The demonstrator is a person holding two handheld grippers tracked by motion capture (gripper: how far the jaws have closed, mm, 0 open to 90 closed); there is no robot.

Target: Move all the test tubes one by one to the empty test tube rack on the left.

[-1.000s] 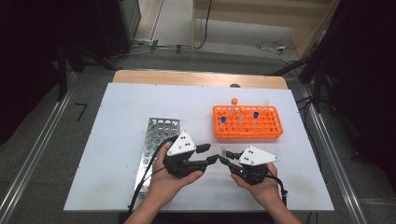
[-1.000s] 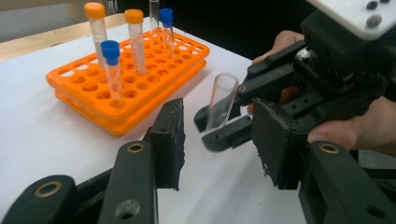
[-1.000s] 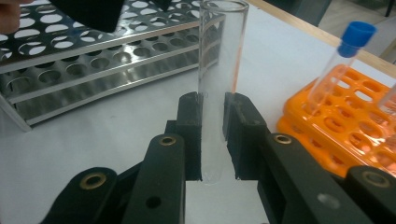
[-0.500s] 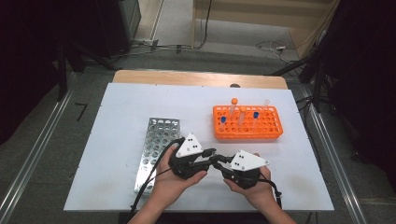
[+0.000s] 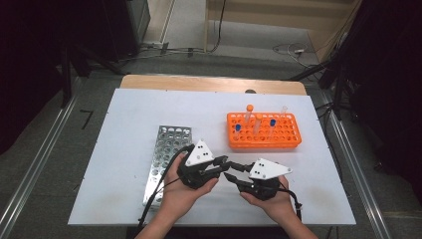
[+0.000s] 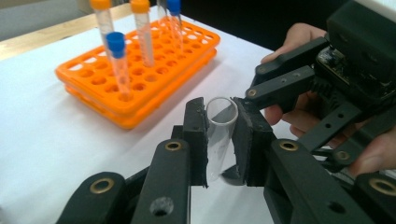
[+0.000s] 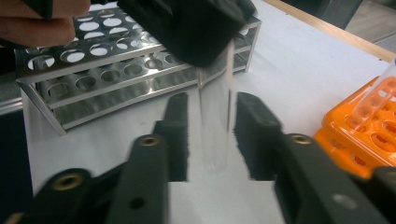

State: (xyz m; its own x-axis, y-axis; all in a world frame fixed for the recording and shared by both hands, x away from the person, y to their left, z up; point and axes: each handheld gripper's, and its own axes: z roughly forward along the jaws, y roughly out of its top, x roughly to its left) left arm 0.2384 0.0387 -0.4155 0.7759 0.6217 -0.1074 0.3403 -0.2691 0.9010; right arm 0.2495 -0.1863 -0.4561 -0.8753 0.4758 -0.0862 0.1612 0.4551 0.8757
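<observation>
Handover of a clear tube (image 6: 219,135) looks nearly done, judging by how things lie. From the high view, my left hand-held gripper (image 5: 225,164) and right hand-held gripper (image 5: 230,177) meet tip to tip just in front of the orange rack (image 5: 263,132), with the steel rack (image 5: 166,162) to its left on the desk (image 5: 124,119); the tube itself is too small to make out there.

My left gripper view settles the grip: those pads press on the open-topped tube, held upright in front of the orange rack, where capped tubes (image 6: 119,63) stand.

My right gripper view shows its jaws have just been opening, standing apart either side of the tube without touching. Seating it in a rack remains.
</observation>
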